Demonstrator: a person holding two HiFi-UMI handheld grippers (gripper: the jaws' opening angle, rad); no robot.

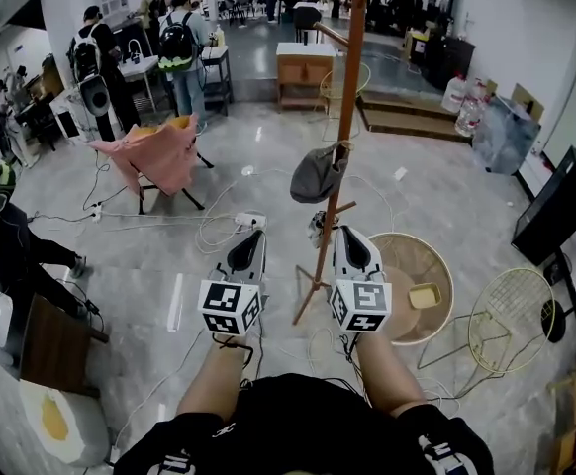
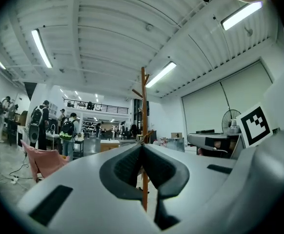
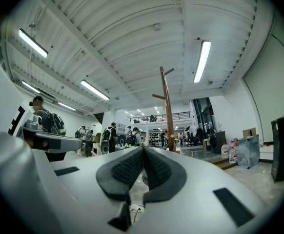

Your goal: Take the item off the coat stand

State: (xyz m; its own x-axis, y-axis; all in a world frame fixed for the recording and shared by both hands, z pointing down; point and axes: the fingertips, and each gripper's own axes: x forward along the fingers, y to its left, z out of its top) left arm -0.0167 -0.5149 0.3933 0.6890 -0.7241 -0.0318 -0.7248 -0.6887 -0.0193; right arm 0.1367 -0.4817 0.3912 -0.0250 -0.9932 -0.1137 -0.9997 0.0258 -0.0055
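Observation:
The wooden coat stand [image 1: 345, 127] rises from the floor just beyond both grippers. A grey cap [image 1: 318, 174] hangs on one of its low pegs, left of the pole. My left gripper [image 1: 252, 233] is shut and empty, below and left of the cap. My right gripper [image 1: 348, 232] is shut and empty too, just right of the pole's foot. In the left gripper view the closed left gripper [image 2: 142, 148] points at the coat stand [image 2: 144, 96]. The right gripper [image 3: 143, 150] has the coat stand [image 3: 165, 106] ahead, a little right. The jaws hide the cap in both gripper views.
A pink cloth [image 1: 154, 156] lies over a folding chair at the left. A round wicker table [image 1: 399, 255] with a yellow item [image 1: 425, 295] stands right of the stand, a wire chair [image 1: 511, 320] beyond it. Cables and a power strip [image 1: 248, 221] lie on the floor. People stand at the back left.

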